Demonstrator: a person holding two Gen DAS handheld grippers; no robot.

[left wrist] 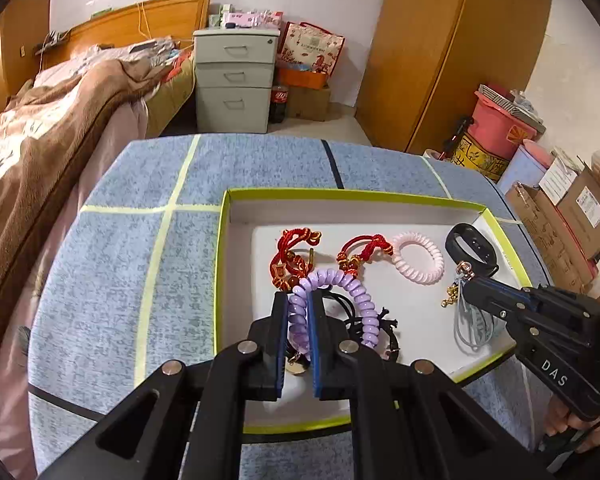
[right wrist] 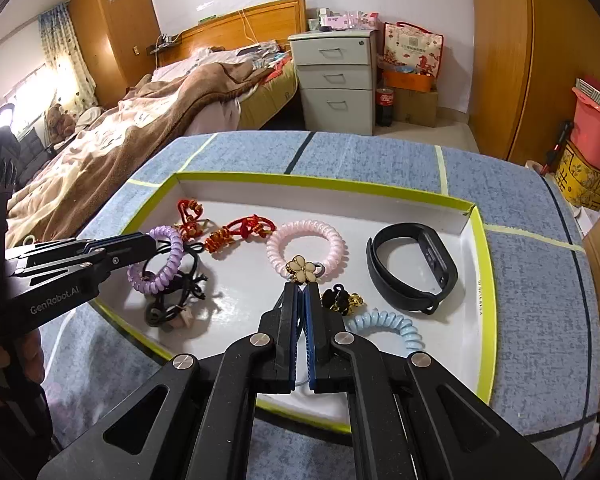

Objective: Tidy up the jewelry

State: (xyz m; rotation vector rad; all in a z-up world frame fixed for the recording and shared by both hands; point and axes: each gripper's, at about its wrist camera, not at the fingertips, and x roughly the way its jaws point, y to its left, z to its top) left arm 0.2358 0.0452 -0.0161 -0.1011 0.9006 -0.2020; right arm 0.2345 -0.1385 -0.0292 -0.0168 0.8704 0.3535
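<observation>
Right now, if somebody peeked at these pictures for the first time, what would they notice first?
Probably the white tray with the bright green rim on the blue cloth, full of colourful hair ties. The left gripper is shut on a purple spiral hair tie at the tray's left side. The right gripper pinches a grey tie with a cream flower charm, beside a black wristband.

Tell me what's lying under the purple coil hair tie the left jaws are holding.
Under the purple coil hair tie, held by the left gripper, lies a tangle of black hair ties on the tray floor. Whatever sits beneath the tangle is covered.
</observation>
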